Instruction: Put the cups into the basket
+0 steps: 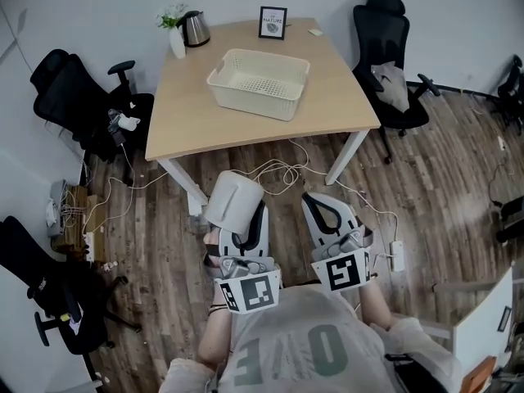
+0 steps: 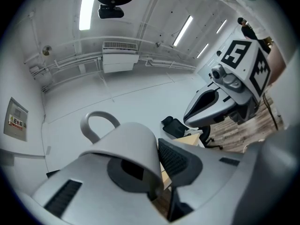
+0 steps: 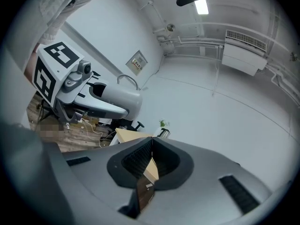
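Observation:
A white cup (image 1: 232,198) with a loop handle is clamped by its wall in my left gripper (image 1: 243,219), mouth toward the gripper. In the left gripper view the cup (image 2: 129,142) covers the left jaw, with its handle up at the left; my left gripper (image 2: 157,167) is shut on it. My right gripper (image 1: 321,203) hangs beside it with nothing in it. In its own view my right gripper (image 3: 150,159) is shut, its pads meeting at the tips. Both are over the wooden floor, short of the table. An empty cream basket (image 1: 258,83) stands on the table (image 1: 344,97).
A kettle (image 1: 194,28), a vase with a plant (image 1: 175,35) and a framed picture (image 1: 273,22) stand along the table's far edge. Black office chairs (image 1: 82,97) (image 1: 393,56) flank the table. Cables (image 1: 278,170) lie on the floor under its near edge.

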{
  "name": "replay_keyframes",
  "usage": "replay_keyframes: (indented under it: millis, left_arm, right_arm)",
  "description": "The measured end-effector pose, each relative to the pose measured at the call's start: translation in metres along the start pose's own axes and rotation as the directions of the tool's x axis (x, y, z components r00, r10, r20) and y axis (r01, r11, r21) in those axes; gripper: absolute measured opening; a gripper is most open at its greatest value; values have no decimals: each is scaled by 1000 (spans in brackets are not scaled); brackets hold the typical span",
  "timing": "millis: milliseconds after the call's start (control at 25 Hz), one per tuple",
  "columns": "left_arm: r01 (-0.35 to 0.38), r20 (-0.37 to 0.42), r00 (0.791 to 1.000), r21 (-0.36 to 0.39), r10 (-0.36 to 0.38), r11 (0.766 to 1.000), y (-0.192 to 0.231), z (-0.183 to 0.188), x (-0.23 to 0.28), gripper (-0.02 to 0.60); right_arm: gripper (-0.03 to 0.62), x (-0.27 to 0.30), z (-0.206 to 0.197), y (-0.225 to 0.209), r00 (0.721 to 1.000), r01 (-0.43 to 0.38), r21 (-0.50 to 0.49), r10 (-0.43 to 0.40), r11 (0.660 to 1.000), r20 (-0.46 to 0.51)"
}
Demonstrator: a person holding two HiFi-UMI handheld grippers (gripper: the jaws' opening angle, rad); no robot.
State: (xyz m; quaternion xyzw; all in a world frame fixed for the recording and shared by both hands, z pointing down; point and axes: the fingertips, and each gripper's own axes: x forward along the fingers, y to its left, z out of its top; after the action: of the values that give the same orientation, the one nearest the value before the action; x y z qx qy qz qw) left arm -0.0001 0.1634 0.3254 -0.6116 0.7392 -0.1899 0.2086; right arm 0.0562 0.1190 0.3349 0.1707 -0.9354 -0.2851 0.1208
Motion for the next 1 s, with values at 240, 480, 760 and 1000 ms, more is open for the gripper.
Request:
replay_keyframes:
  millis: [240, 480, 760, 1000]
  left_arm:
    - [20, -6, 1000, -13, -20, 1000, 15, -19, 40, 74]
    - [56, -20, 998, -8, -56, 998, 11, -33, 83, 74]
    - [80, -94, 993, 31, -76, 996, 27, -77, 175, 74]
    - [22, -75, 997, 25, -20, 999, 56, -76, 267, 74]
  right_arm:
    - [-2, 37, -23, -8, 999, -19, 58, 22, 998, -49]
    - [-2, 83, -41, -39, 999, -21, 74, 23, 997, -24]
    - [-2, 162, -69, -93, 1000, -24, 95, 23, 995, 11]
    - [-2, 223, -92, -160, 999, -29, 70, 28, 997, 18]
